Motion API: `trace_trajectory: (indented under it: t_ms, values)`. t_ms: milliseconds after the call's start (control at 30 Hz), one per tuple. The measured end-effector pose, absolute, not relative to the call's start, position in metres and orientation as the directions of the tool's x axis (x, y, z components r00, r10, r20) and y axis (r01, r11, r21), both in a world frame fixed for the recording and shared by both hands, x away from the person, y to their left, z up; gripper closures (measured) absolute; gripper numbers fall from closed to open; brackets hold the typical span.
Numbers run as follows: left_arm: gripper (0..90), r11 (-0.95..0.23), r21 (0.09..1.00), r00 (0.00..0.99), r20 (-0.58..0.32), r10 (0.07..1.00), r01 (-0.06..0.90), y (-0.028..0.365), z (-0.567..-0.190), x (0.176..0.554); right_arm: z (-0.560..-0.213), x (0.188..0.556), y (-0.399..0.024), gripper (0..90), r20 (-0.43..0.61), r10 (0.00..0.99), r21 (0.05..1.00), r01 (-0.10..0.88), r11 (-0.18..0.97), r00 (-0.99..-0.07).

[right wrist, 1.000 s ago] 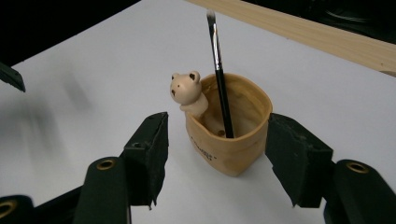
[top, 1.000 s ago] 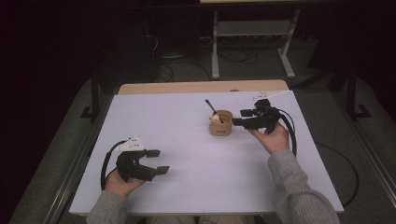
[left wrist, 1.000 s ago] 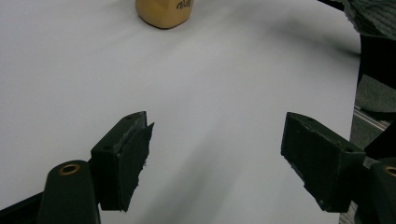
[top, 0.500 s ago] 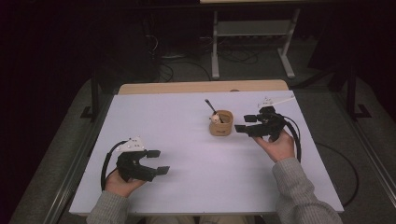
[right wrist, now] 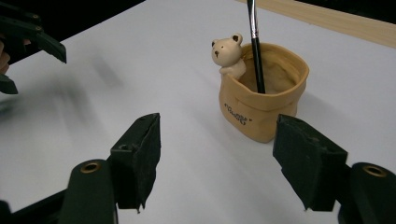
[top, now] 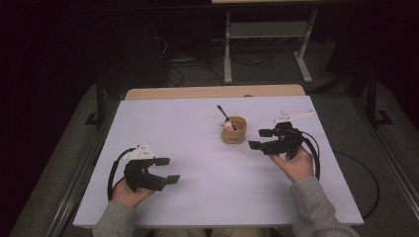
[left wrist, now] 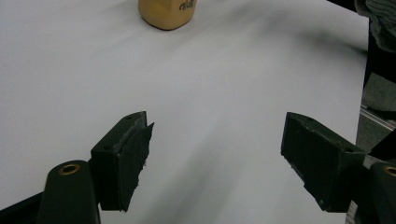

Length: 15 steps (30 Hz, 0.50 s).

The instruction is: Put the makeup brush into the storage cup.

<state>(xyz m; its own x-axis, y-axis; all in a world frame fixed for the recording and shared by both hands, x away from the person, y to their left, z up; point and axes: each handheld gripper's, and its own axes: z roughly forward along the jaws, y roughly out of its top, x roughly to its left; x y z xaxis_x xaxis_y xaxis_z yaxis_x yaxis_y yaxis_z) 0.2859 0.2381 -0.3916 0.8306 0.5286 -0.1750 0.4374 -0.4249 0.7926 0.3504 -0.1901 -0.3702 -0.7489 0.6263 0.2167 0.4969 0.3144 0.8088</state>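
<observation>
A tan bag-shaped pot (top: 233,131) stands right of the table's middle, with a small bear figure (right wrist: 229,56) on its rim and a black brush (right wrist: 255,42) standing in it. My right gripper (top: 260,138) hovers just right of the pot and apart from it, pointing left. Its jaws are open, have just been opening wider, and hold nothing. In the right gripper view the pot (right wrist: 264,100) sits ahead of the right gripper (right wrist: 217,140), toward its right jaw. My left gripper (top: 168,170) rests open and empty at the near left, and the pot (left wrist: 167,13) lies far ahead of it (left wrist: 217,140).
The white table sheet (top: 197,148) ends in a wooden strip (top: 212,92) at the far edge. Behind the table stand a metal frame (top: 267,34) and floor cables (top: 173,74). A grey sleeve (left wrist: 378,18) shows past the table's right edge.
My right gripper has drawn back from the pot, toward the right and nearer to me, and its jaws stand wider. The left gripper and the pot have stayed put.
</observation>
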Motion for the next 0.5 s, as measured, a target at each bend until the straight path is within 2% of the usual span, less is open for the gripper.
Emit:
trace_trajectory:
  t_ms: [500]
  values:
    - [22.1, -0.423, 0.8, 0.83, -0.16, 0.534, 0.426, 0.236, -0.389, 0.284, -0.383, 0.328, -0.197, 28.9, 0.208, 0.639, 0.803, 0.502, 0.32, -0.741]
